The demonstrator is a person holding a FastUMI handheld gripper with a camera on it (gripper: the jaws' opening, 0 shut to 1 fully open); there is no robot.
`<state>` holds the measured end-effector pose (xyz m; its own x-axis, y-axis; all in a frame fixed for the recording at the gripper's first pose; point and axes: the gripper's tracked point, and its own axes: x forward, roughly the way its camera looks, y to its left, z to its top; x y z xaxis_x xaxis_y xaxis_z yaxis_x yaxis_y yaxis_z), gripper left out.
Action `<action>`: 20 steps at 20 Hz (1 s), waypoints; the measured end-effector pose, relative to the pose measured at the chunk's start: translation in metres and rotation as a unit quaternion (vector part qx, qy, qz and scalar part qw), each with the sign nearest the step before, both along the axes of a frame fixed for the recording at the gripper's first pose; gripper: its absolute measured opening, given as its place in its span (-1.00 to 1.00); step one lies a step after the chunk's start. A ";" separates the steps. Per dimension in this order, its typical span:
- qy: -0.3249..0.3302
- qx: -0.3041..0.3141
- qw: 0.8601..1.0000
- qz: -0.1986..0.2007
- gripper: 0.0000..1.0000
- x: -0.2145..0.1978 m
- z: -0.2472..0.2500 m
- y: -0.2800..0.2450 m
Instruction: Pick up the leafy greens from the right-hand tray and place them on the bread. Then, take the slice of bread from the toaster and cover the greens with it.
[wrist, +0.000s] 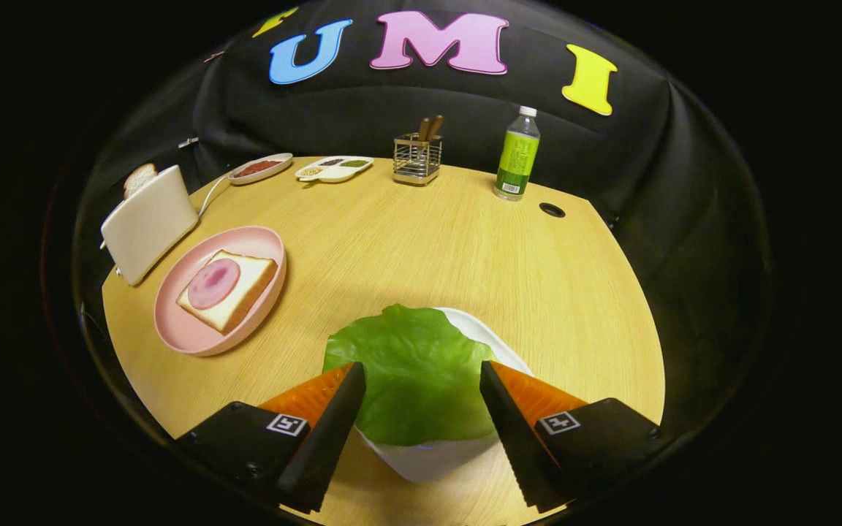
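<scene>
1. The gripper [421, 372] was seen at the table's near edge, its two fingers spread wide apart and nothing pinched between them.
2. The leafy greens [414, 372] were found lying between the fingers and running on past their tips toward 12 o'clock. Whether either fingertip touched the leaf could not be told.
3. The greens were resting on a white tray [435, 456], whose rim was seen below the leaf at 6 o'clock and beside it at 2 o'clock.
4. A pink plate [187, 332] was placed at about 10 o'clock from the greens, well apart from them, on the wooden table [428, 241].
5. A slice of bread [234, 296] was lying flat on the plate, with a round pink slice of meat [213, 283] on top of it.
6. A white toaster [149, 223] was standing just beyond the plate at 10 o'clock, with a second slice of bread [139, 178] sticking up from its slot.
7. At 11 o'clock, far back, a small oval dish [260, 169] with reddish contents and a divided dish [335, 168] were set side by side.
8. At 12 o'clock, by the far edge, a wire holder [416, 159] with wooden handles was noted.
9. A green-labelled bottle [517, 155] was standing upright at 1 o'clock, with a dark hole [552, 210] in the tabletop just to its near right.
</scene>
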<state>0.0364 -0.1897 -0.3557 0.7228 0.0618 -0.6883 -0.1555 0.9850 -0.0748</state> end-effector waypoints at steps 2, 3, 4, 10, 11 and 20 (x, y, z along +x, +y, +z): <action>0.013 -0.003 1.000 0.010 0.97 0.000 -0.010 -0.001; 0.018 0.005 1.000 0.006 0.97 0.001 -0.013 0.000; 0.024 0.016 1.000 -0.001 0.95 0.001 -0.017 0.000; 0.032 0.029 0.999 -0.005 0.67 0.001 -0.022 0.001; 0.032 0.029 0.999 -0.003 0.57 0.001 -0.023 0.002; 0.036 0.020 0.999 -0.019 -0.56 0.006 -0.022 -0.006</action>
<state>0.0424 -0.1960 -0.3779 0.6734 0.0634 -0.7366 -0.1218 0.9922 -0.0260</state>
